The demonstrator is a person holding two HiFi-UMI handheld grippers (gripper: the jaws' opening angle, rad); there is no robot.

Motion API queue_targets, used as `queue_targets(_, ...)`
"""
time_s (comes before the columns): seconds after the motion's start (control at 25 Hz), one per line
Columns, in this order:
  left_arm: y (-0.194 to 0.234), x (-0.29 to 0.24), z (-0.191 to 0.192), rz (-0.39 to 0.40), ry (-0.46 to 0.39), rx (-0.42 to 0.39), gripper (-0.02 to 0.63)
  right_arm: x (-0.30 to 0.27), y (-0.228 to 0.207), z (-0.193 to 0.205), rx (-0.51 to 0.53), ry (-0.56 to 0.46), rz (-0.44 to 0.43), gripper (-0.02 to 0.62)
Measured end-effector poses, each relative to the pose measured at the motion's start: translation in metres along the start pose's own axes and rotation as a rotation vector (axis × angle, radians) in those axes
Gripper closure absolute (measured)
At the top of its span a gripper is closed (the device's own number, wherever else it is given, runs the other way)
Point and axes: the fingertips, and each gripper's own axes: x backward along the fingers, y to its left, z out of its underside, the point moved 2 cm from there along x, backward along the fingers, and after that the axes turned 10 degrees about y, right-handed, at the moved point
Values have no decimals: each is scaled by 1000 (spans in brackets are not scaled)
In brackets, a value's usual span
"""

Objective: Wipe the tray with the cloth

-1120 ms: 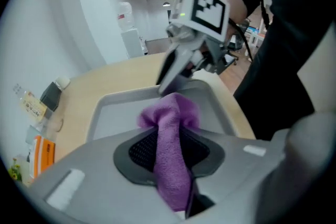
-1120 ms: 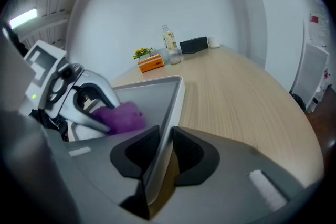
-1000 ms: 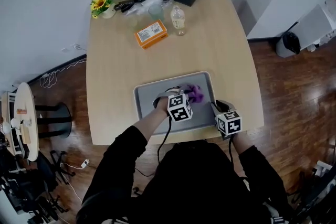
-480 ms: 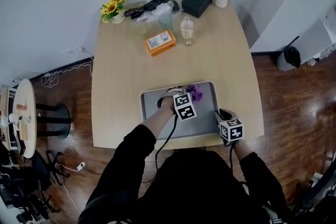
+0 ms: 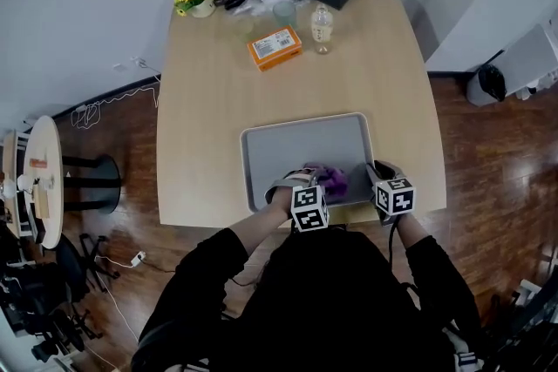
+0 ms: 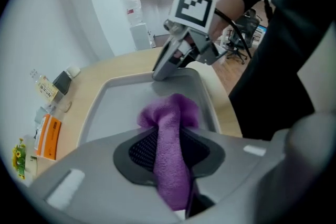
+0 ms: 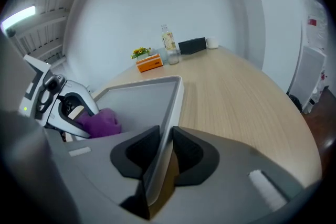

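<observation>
Both grippers grip: left gripper (image 6: pixel 169 136) fingers (image 6: pixel 140 150) clamp the fuzzy purple cloth (image 6: pixel 170 113) inside the shallow grey tray (image 5: pixel 301 148), right gripper (image 7: pixel 163 147) fingers (image 7: pixel 137 153) pinch its rim.

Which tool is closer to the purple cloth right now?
Left. The left tool holds the purple cloth between its jaws; the right tool clamps the tray rim beside the cloth, not touching it.

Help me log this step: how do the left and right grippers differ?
The left gripper is shut on the purple cloth; the right gripper is shut on the tray rim. The left gripper reaches inside the tray; the right gripper stays at its edge. Both grip something.
</observation>
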Motion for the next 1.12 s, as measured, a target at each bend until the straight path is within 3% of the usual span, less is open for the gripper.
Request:
queue_targets(0.24, -38, 7, -2, 68, -32, -90, 523, -2, 2, 1, 1, -10, 1, 511)
queue_targets(0.44, -7, 1, 12, 42, -5, -114, 523, -4, 2, 1, -2, -10, 2, 512)
queue_targets(0.68, 85, -4, 39, -69, 50, -41, 523, -3, 2, 2, -4, -5, -3, 512)
queue_targets(0.88, 142, -4, 53, -122, 56, 95, 523, -1, 2, 1, -5, -8, -1, 511)
queue_targets(1.12, 139, -2, 54, -175, 58, 125, 525, -3, 1, 1, -6, -10, 1, 512)
